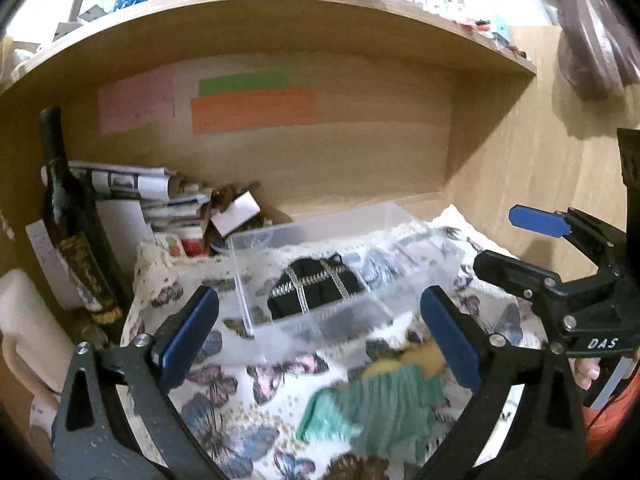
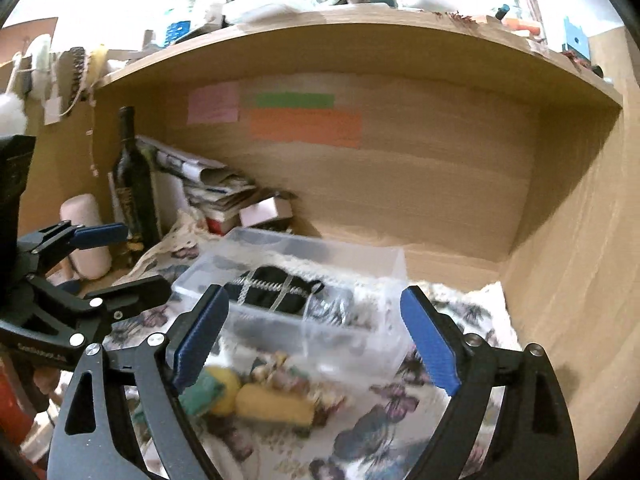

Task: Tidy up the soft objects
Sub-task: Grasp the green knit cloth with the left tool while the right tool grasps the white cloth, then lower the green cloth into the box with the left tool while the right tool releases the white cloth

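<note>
1. Look at the clear box (image 1: pixel 320 280). It sits on the butterfly cloth (image 1: pixel 248 392), under the wooden shelf (image 1: pixel 280 12).
2. A black soft thing (image 1: pixel 316 288) with silver stripes lies inside the box.
3. In front of the box, on the cloth, lies a green cloth (image 1: pixel 376 412). It looks blurry, so you cannot tell much more about it.
4. A yellow soft thing (image 2: pixel 272 402) lies in front of the box too, touching the green cloth.
5. Your left gripper (image 1: pixel 320 340) hangs just in front of the box. Its two blue fingers are spread wide apart and hold nothing.
6. Your right gripper (image 2: pixel 316 340) hangs in front of the box as well. Its blue fingers are spread wide too, with nothing between them.
7. To the left of the box stands a dark bottle (image 1: pixel 72 216), upright.
8. Between the bottle and the box is a pile of papers (image 1: pixel 160 196).
9. Behind the box, on the back wall, are a pink note (image 1: pixel 136 102), a green note (image 1: pixel 244 82) and an orange note (image 1: pixel 254 110).
</note>
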A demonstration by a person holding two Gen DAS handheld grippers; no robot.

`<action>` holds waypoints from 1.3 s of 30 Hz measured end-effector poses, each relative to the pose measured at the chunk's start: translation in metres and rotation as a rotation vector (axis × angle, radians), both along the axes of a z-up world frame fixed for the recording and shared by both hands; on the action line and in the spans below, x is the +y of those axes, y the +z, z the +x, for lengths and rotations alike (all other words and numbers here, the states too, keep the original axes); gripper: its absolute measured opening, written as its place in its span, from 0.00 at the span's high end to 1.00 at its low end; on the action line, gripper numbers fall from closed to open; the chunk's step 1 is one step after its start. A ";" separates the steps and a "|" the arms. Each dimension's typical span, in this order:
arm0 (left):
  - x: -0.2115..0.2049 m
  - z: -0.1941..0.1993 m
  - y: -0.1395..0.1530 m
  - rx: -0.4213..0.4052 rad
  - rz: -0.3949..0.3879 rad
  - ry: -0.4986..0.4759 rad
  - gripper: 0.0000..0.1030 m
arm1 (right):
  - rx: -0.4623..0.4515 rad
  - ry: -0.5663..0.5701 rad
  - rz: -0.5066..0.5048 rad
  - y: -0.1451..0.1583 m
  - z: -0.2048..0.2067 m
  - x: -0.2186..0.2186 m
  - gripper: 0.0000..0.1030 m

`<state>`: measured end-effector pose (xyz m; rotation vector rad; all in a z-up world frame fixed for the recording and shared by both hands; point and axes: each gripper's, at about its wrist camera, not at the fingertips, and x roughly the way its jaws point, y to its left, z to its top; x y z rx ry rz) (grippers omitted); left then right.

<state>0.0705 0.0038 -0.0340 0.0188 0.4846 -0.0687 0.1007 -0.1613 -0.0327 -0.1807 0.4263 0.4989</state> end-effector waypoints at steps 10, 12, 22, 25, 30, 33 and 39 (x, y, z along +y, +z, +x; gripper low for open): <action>-0.010 -0.016 -0.043 0.110 0.020 -0.004 0.00 | 0.129 0.026 0.019 -0.043 -0.033 -0.006 0.16; -0.010 -0.015 -0.054 0.141 0.020 0.006 0.00 | 0.154 0.031 0.019 -0.051 -0.038 -0.007 0.16; 0.018 -0.011 -0.082 0.226 -0.063 0.065 0.17 | 0.284 0.096 0.023 -0.084 -0.050 0.000 0.17; 0.022 -0.008 -0.092 0.275 -0.082 0.061 0.26 | 0.328 0.116 0.017 -0.095 -0.049 0.002 0.27; 0.019 -0.005 -0.099 0.299 -0.108 0.038 0.33 | 0.386 0.154 0.047 -0.106 -0.045 0.000 0.48; 0.017 -0.001 -0.099 0.307 -0.120 0.017 0.42 | 0.387 0.182 0.060 -0.105 -0.047 0.002 0.65; 0.013 0.002 -0.101 0.326 -0.133 -0.012 0.68 | 0.358 0.161 0.087 -0.097 -0.049 -0.005 0.87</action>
